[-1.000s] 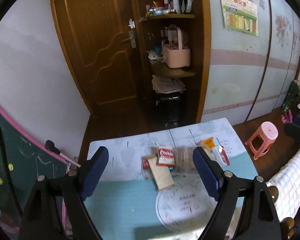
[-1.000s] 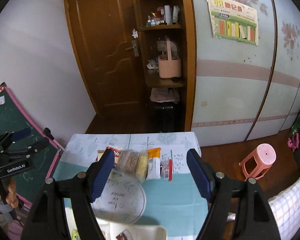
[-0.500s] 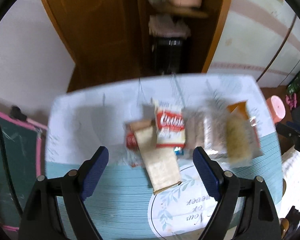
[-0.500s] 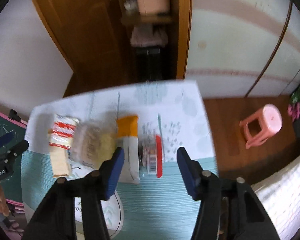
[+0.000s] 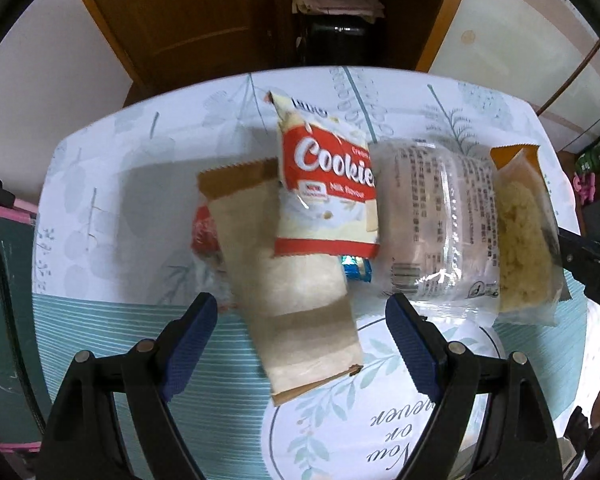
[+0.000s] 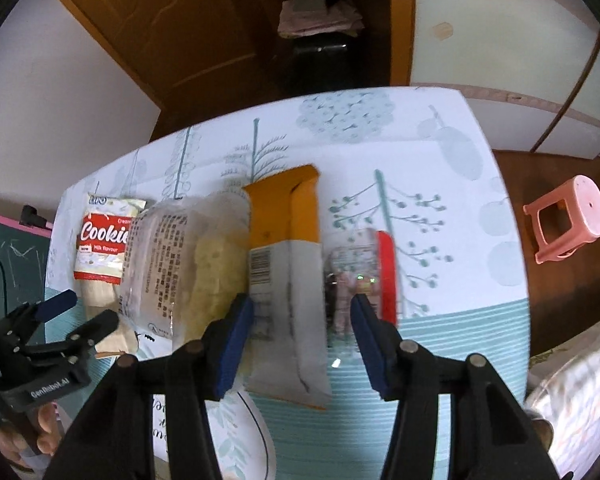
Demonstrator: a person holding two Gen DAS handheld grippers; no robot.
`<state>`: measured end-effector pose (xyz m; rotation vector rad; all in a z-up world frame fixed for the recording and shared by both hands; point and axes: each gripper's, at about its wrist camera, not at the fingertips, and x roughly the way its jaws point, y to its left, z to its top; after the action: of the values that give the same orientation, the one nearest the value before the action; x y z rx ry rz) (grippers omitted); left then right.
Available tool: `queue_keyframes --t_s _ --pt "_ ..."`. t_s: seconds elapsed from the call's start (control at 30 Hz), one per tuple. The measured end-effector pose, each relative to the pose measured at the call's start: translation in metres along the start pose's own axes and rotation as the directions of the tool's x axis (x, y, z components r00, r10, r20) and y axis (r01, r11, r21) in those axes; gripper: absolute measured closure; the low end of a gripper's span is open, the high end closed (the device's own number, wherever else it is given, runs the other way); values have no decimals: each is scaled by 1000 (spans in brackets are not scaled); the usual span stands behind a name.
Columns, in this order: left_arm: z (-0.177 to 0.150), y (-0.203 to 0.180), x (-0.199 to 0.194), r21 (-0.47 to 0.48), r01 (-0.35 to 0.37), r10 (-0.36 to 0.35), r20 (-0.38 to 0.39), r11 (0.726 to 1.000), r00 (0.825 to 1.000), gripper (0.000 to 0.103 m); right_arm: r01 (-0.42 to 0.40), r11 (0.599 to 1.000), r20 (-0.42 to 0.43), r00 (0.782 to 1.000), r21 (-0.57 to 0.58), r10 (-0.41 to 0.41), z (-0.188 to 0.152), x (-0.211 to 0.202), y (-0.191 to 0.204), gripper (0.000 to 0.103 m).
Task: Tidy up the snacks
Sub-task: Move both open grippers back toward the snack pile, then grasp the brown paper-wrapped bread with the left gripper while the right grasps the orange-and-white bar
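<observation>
Partly hidden: red packet (image 5: 204, 229) under brown wrapper (image 5: 296, 300).

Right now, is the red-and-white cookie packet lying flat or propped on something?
Propped: the cookie packet rests partly atop the tan packet and overlaps the clear wrapped snack.

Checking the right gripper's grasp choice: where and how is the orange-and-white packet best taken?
Grip the orange-and-white packet across its narrow width at the white near half, coming from above. It lies flat and long, pointing away; the right gripper already straddles it, jaws just closing, fingers apparently not pressing yet.
</observation>
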<state>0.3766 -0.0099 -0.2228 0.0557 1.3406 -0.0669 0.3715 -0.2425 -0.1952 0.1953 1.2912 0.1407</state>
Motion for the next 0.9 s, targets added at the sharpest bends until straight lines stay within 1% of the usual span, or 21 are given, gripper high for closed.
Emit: queue_keyframes --t_s 0.03,0.07,0.13,0.2,0.23,0.3,0.43,0.6,0.63,0.73,0.77,0.8,0.83,0.9 --pt "0 -2 3 -4 -2 2 -5 1000 1000 18 -9 1000 -5 1000 -3 9 0 2 2 62" --pt "1 -3 5 -8 -2 2 -8 1000 1000 18 -14 1000 -13 1000 -9 13 0 3 4 70" --pt "1 -4 8 -17 -1 1 -10 1000 1000 18 6 1000 -14 1000 -28 -6 -1 3 7 72" --pt "0 -5 9 -33 -2 2 -3 999 1000 18 6 999 -23 1000 -51 -7 -4 3 11 80" --pt "0 -5 9 -43 -2 2 3 999 1000 18 11 998 -23 1000 -56 -12 -5 4 12 81" --pt "-1 -2 10 -61 1 0 3 998 1000 18 21 997 -19 1000 -70 -22 -9 1 14 82" --pt "-7 9 13 -84 0 -2 -23 996 1000 18 10 997 -26 1000 -79 -12 -13 -5 14 84" --pt "-14 23 24 -110 -25 19 -55 994 998 17 15 995 -25 1000 -94 -17 -16 -8 14 84" --pt "-15 25 25 -120 -25 18 -57 992 998 16 15 996 -24 1000 -93 -17 -17 -8 14 84" --pt "-13 27 25 -138 -27 21 -47 990 999 17 15 996 -21 1000 -88 -17 -18 -7 14 84" --pt "-13 26 24 -136 -26 21 -41 990 999 18 17 996 -20 1000 -91 -19 -19 -7 14 84" --pt "-13 25 23 -132 -22 17 -33 991 999 25 18 996 -19 1000 -92 -20 -20 -7 15 84" --pt "-11 23 22 -126 -21 18 -22 992 1000 37 20 995 -20 1000 -94 -22 -21 -7 15 85" --pt "-11 18 16 -108 -26 25 -9 994 1000 53 29 995 -17 999 -101 -31 -23 -9 16 85"
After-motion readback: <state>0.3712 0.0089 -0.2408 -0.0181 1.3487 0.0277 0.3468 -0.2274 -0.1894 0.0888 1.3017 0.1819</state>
